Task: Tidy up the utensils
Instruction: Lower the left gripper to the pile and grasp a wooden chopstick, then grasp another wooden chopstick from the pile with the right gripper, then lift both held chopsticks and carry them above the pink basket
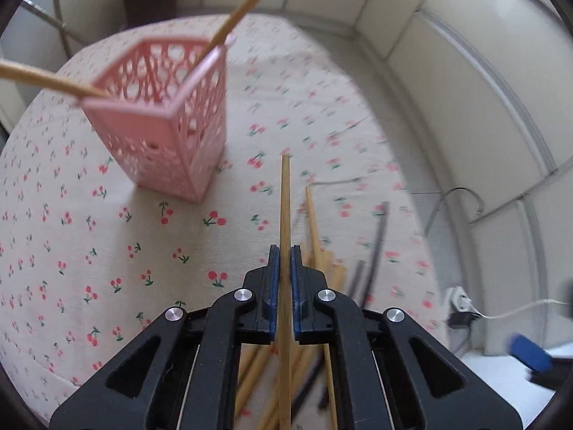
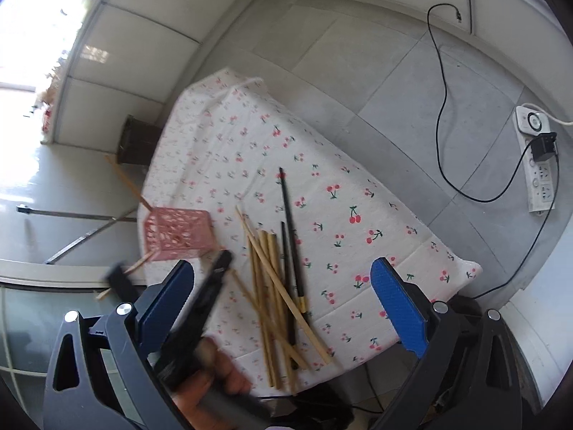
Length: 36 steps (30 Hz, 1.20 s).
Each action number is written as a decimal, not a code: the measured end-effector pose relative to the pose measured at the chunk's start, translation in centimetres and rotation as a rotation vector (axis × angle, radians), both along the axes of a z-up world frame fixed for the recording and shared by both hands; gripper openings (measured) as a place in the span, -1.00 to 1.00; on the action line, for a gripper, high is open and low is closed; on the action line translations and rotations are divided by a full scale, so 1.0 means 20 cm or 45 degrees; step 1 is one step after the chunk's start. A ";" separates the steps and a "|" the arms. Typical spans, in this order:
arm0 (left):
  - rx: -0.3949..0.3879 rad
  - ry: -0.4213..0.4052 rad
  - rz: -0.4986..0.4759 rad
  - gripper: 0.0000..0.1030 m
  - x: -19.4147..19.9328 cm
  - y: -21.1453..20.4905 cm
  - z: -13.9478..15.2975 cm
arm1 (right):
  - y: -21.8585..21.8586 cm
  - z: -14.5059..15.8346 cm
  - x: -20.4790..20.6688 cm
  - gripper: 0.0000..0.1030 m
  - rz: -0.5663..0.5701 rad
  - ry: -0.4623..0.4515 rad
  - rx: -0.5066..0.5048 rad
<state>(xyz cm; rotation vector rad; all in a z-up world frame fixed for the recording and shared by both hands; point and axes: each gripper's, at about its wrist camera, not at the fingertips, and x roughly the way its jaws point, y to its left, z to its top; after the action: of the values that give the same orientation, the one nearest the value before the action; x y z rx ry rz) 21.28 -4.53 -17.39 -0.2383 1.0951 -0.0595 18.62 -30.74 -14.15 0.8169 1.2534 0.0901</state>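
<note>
On the left of the cherry-print tabletop [image 1: 107,251] stands a pink lattice basket [image 1: 161,118], upright, with two wooden chopsticks [image 1: 43,79] leaning out over its rim, one toward the left edge and one rising toward the top. Right of it, the left gripper [image 1: 285,251] has its fingers [image 1: 274,279] pressed together on a single wooden chopstick [image 1: 285,197], which runs straight up between the blue pads and pokes out past their tips. Just beyond and below that grip lies a loose pile of chopsticks [image 1: 315,229], wooden ones mixed with a few dark ones [image 1: 379,236], crossing one another on the cloth. From the right wrist view, the same pile [image 2: 272,286] lies near the tabletop's near edge, the pink basket well to its left. The right gripper [image 2: 283,297] hangs above that pile with its blue fingers [image 2: 397,304] spread wide, nothing between them. On the tiled floor at the far right lies a white power strip [image 2: 533,157].
</note>
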 end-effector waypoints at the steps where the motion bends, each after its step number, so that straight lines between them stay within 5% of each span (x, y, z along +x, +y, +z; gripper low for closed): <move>1: -0.004 -0.015 -0.012 -0.90 -0.02 0.01 0.03 | 0.02 -0.02 0.01 0.87 0.015 0.006 -0.012; 9: -0.097 -0.144 -0.105 -0.90 -0.27 0.16 0.35 | 0.26 -0.18 0.20 0.86 0.136 -0.019 -0.240; 20: -0.189 -0.209 -0.061 -0.89 -0.42 0.47 0.52 | 0.39 -0.32 0.48 0.42 0.209 -0.064 -0.490; 24: -0.224 -0.158 -0.036 -0.89 -0.41 0.55 0.48 | 0.30 -0.42 0.49 0.12 0.223 -0.034 -0.463; 27: -0.245 -0.150 -0.031 -0.89 -0.40 0.56 0.48 | 0.32 -0.42 0.47 -0.15 0.287 -0.095 -0.568; 32: -0.211 -0.202 -0.061 -0.89 -0.44 0.53 0.53 | 0.36 -0.41 0.45 -0.82 0.339 -0.116 -0.688; 36: -0.185 -0.221 -0.060 -0.89 -0.45 0.53 0.54 | 0.37 -0.39 0.42 -0.87 0.340 -0.124 -0.676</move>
<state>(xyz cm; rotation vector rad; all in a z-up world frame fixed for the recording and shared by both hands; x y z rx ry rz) 12.27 6.03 -6.61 -0.3318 0.9242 -0.1992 26.97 -23.39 -21.94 0.1835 1.2114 0.0090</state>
